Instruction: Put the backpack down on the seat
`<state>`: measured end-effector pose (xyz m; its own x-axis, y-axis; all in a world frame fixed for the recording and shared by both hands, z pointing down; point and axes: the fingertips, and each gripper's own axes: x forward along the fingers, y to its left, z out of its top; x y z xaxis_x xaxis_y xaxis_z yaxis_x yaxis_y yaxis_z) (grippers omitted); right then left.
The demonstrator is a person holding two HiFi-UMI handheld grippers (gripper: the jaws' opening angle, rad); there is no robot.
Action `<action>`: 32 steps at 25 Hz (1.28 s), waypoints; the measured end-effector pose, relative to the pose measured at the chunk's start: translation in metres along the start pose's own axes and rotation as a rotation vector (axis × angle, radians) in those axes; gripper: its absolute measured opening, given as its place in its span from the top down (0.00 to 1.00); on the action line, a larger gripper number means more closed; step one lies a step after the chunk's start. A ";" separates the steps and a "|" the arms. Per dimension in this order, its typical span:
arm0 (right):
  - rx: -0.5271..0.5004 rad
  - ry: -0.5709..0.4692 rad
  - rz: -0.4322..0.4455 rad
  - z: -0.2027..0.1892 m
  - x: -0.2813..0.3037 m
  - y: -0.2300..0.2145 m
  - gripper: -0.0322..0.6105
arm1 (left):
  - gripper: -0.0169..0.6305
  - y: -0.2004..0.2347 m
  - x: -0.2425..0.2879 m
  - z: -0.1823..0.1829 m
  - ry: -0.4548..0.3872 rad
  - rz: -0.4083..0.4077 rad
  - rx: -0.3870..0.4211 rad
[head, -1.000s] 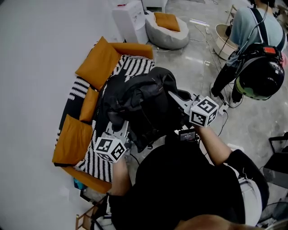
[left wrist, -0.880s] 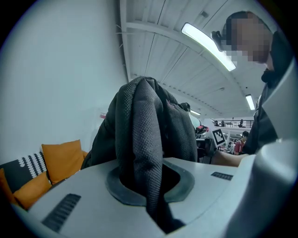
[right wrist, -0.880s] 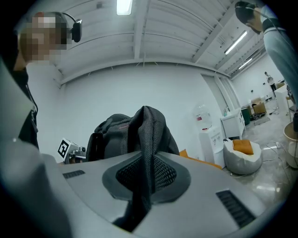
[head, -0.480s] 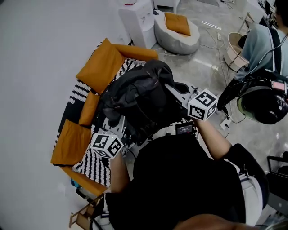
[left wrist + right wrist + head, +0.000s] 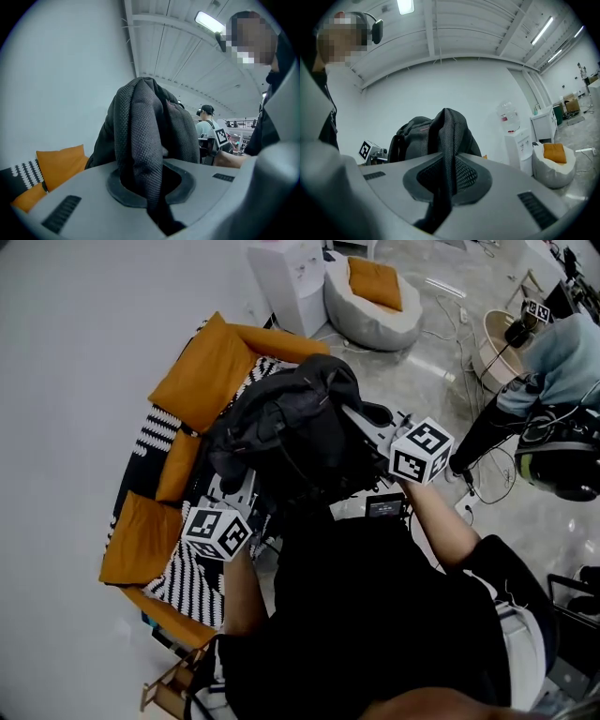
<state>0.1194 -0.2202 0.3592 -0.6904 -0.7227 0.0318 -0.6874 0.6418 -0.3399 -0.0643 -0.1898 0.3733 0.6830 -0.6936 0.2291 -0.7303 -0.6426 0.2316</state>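
A dark grey backpack (image 5: 295, 432) hangs in the air above the sofa (image 5: 173, 442), whose seat is black-and-white striped with orange cushions. My left gripper (image 5: 246, 491) is shut on one mesh shoulder strap (image 5: 140, 154), which runs between its jaws. Its marker cube sits at the lower left of the bag. My right gripper (image 5: 361, 423) is shut on the other strap (image 5: 446, 154), which passes down between its jaws. Both grippers hold the bag from the near side. The backpack (image 5: 417, 133) fills the middle of both gripper views.
A white bean bag (image 5: 370, 306) with an orange cushion lies beyond the sofa, beside a white water dispenser (image 5: 281, 277). A person with a dark helmet (image 5: 553, 460) stands at the right, with cables on the grey floor. A small wooden stool (image 5: 169, 695) is near my feet.
The backpack and both grippers have shifted slightly up and toward the sofa. The person at the right has moved further right and bent lower.
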 end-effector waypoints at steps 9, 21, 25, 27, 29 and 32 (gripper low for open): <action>0.027 0.054 -0.015 -0.004 0.081 -0.055 0.87 | 0.92 0.078 0.058 0.009 0.035 -0.011 0.009; 0.027 0.085 0.000 0.011 0.171 -0.104 0.87 | 0.92 0.169 0.117 0.036 0.068 -0.028 -0.026; 0.015 0.081 0.021 0.010 0.172 -0.105 0.87 | 0.92 0.166 0.117 0.035 0.067 -0.012 -0.001; 0.017 0.085 0.024 0.007 0.190 -0.114 0.87 | 0.92 0.183 0.125 0.037 0.075 -0.010 0.012; 0.020 0.101 0.033 0.006 0.231 -0.132 0.87 | 0.92 0.222 0.143 0.041 0.084 -0.010 0.006; 0.022 0.140 0.035 0.000 0.281 -0.150 0.87 | 0.92 0.273 0.164 0.043 0.102 -0.010 -0.028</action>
<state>0.0282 -0.5199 0.4190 -0.7399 -0.6559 0.1495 -0.6580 0.6592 -0.3640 -0.1527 -0.4929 0.4339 0.6888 -0.6500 0.3211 -0.7241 -0.6387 0.2602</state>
